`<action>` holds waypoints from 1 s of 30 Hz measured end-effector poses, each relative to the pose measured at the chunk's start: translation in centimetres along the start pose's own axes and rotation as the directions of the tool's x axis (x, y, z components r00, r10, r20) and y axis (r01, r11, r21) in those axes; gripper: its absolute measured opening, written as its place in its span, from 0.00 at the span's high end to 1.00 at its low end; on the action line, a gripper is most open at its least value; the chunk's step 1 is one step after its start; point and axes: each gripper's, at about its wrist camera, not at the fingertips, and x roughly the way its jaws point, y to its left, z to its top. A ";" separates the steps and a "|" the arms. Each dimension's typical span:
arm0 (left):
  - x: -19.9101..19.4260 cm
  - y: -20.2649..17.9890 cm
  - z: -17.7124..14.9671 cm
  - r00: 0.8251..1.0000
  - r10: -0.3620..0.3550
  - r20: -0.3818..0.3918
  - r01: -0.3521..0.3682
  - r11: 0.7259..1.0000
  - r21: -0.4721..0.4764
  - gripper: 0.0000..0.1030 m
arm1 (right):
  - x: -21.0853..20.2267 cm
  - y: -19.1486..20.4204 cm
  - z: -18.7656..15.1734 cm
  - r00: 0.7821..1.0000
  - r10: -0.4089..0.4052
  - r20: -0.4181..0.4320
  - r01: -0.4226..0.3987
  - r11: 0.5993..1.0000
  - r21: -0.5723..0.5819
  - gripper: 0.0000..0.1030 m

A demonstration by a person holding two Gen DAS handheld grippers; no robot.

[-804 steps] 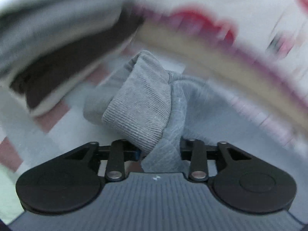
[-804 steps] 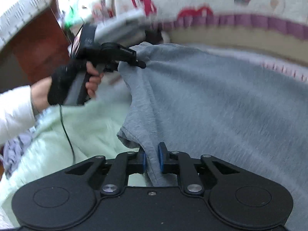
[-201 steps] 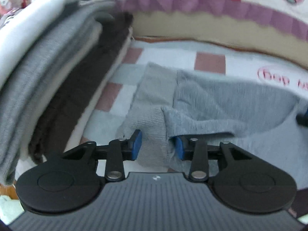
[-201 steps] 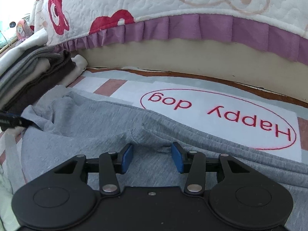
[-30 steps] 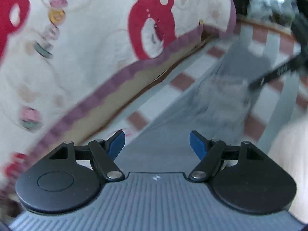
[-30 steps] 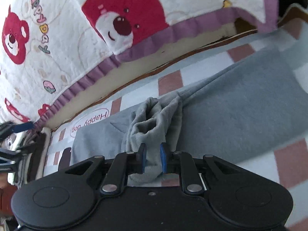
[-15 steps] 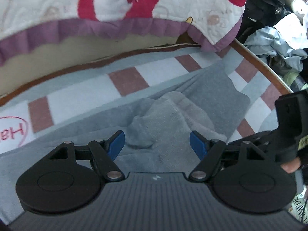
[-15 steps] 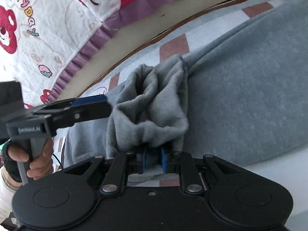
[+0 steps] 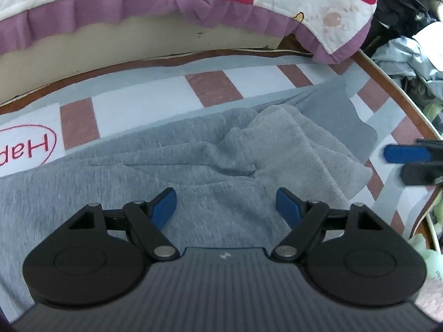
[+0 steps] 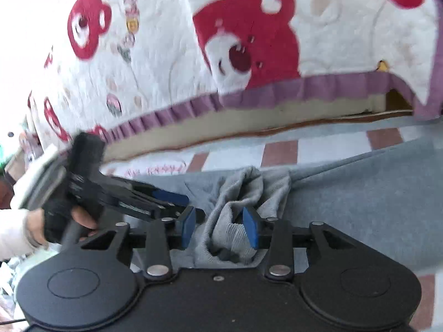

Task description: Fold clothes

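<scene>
Garment: your grey knit sweatshirt-type garment with the ribbed cuff [image 9: 299,149] is lying spread on the checked pink, white and grey mat [image 9: 210,88]. It runs from about 9 o'clock across to 3 o'clock in the left wrist view.

Cuff: the ribbed end [image 10: 243,202] is bunched up and flopped onto the main body of the cloth, not lying flat.

Progress: I'd say you're early to middle. One end looks brought in over the body, but nothing reads as a neat finished rectangle.

Left to do: flatten that bunched cuff, square up the edges, then make the remaining folds. That's a guess from how it lies.

Left tool [image 9: 227,207]: blue pads spread wide, nothing between them, hanging just over the grey cloth.

Right tool [image 10: 218,228]: pads parted with the ribbed cuff sitting loose in the gap. No squeeze on it that I can see, so it reads as let go.

Around: white quilted bedspread with red bears and a purple frill [image 10: 249,55] hangs at 12 o'clock. There's a heap of pale clothes [image 9: 409,52] off the mat at 2 o'clock.

In the way: your two tools are close together at the cuff, so watch they don't bump. The frill overhang crowds the far edge.
</scene>
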 end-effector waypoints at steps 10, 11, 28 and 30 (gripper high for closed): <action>-2.2 1.8 -0.3 0.994 0.094 0.053 -0.094 0.995 -0.015 0.23 | 4.7 -1.6 -2.9 0.985 0.041 -0.165 -0.017 0.989 0.145 0.51; -2.1 1.8 -0.3 0.993 0.107 0.051 -0.107 0.994 -0.003 0.23 | 5.0 -1.7 -3.1 0.988 0.042 -0.150 -0.018 0.987 0.162 0.51; -2.5 0.6 -1.8 0.954 0.288 0.086 -0.298 0.939 0.170 0.19 | 0.9 -6.4 -3.3 0.987 0.102 0.123 -0.149 0.864 0.480 0.66; -1.8 0.8 -2.7 0.952 0.298 0.067 -0.305 0.936 0.176 0.19 | 0.2 -6.6 -3.9 0.994 0.023 0.107 -0.071 0.877 0.476 0.55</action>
